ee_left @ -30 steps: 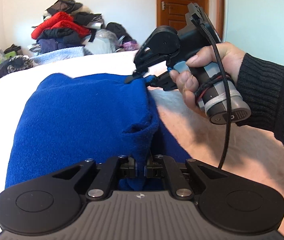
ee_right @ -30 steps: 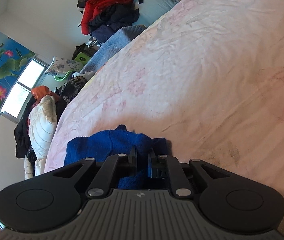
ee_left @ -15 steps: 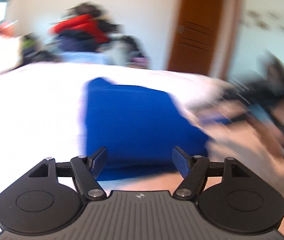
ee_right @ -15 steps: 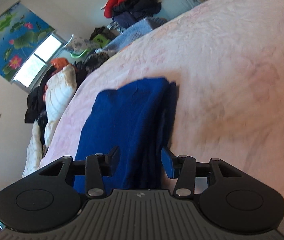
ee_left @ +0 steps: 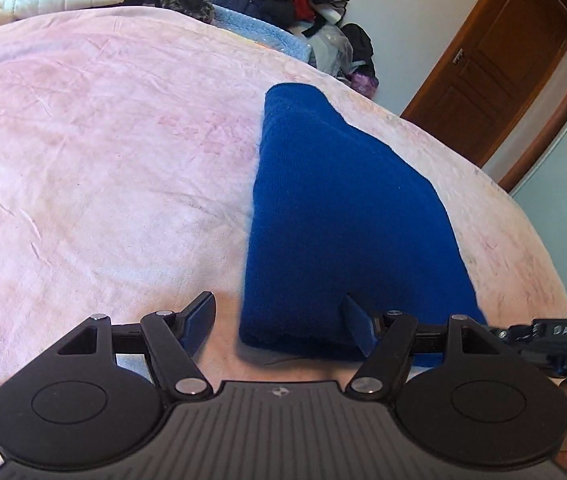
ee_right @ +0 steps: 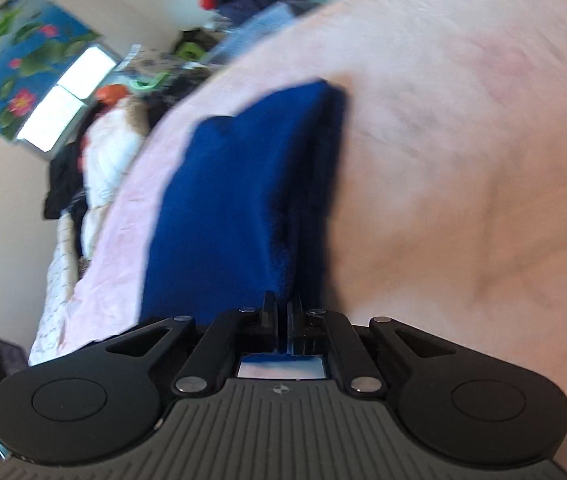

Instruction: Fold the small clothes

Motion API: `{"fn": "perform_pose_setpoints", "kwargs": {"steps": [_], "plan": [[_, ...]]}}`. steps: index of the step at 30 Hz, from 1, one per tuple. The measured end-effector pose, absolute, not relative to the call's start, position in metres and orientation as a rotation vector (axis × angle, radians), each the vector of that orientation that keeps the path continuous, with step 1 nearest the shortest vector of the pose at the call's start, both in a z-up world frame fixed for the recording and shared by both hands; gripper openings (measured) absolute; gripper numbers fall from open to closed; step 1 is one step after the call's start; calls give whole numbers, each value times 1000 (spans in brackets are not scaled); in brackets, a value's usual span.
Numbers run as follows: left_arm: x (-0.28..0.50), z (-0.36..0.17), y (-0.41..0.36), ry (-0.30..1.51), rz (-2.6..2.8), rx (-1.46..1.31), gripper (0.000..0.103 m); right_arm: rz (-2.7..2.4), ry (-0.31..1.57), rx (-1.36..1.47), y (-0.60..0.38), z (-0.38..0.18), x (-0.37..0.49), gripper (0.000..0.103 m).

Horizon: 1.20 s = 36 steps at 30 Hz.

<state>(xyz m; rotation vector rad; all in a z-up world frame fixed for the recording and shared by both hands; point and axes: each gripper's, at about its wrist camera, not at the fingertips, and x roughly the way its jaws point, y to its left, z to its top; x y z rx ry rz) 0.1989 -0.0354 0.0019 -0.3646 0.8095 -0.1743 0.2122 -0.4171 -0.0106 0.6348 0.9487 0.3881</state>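
Left wrist view shows the blue garment [ee_left: 335, 220] already folded into a narrow stack on the bed [ee_left: 103, 160], just ahead of the left gripper [ee_left: 279, 326], jaws apart and empty. The right gripper [ee_right: 281, 312] has just pinched together at its near edge; whether cloth is caught is unclear. Probably one fold remains.
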Motion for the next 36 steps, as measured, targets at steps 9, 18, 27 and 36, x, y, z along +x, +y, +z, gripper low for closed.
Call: {"fn": "perform_pose_setpoints", "kwargs": {"steps": [9, 18, 27, 36], "plan": [[210, 7, -28, 841, -172, -358, 70, 399, 877, 726, -427, -1, 204, 44], [219, 7, -37, 871, -158, -314, 71, 351, 907, 629, -415, -12, 234, 61], [229, 3, -25, 915, -293, -512, 71, 504, 1006, 614, -395, -11, 234, 64], [250, -26, 13, 1030, -370, -825, 28, 516, 1065, 806, -410, -33, 239, 20]]}}
